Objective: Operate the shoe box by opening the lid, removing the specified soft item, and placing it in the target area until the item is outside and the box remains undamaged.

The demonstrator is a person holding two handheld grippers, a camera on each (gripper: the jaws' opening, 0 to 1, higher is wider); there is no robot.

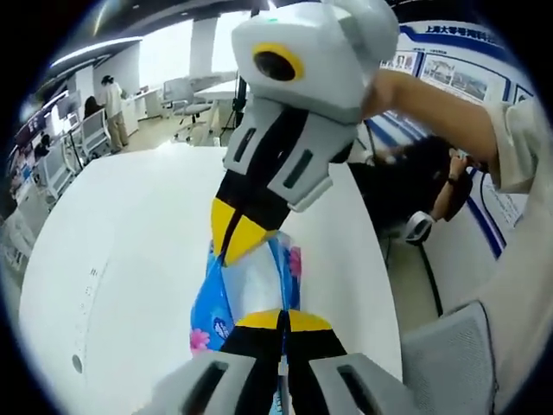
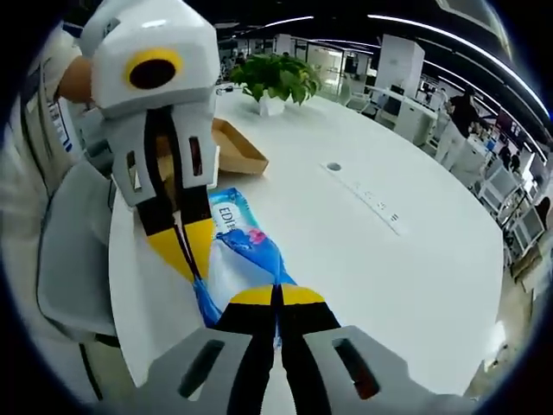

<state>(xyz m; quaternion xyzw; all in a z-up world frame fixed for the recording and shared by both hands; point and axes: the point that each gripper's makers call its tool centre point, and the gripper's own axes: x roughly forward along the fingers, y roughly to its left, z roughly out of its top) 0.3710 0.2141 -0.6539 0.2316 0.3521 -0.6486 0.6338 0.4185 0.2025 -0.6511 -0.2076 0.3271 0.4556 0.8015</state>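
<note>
A soft blue tissue pack (image 1: 256, 278) with pink flowers is held between both grippers over the white table (image 1: 130, 259). In the left gripper view my left gripper (image 1: 282, 322) is shut on the pack's near end. My right gripper (image 1: 235, 238) comes down from above and is shut on its far end. In the right gripper view the right gripper (image 2: 277, 296) pinches one end of the pack (image 2: 246, 246), and the left gripper (image 2: 186, 251) clamps the other. The brown cardboard shoe box (image 2: 235, 149) lies on the table behind the left gripper, partly hidden by it.
A potted green plant (image 2: 276, 76) stands on the far side of the round table (image 2: 389, 259). A long cable slot (image 2: 371, 201) runs across the table's middle. A grey chair (image 2: 73, 251) sits at the table's edge. Desks and people fill the room behind.
</note>
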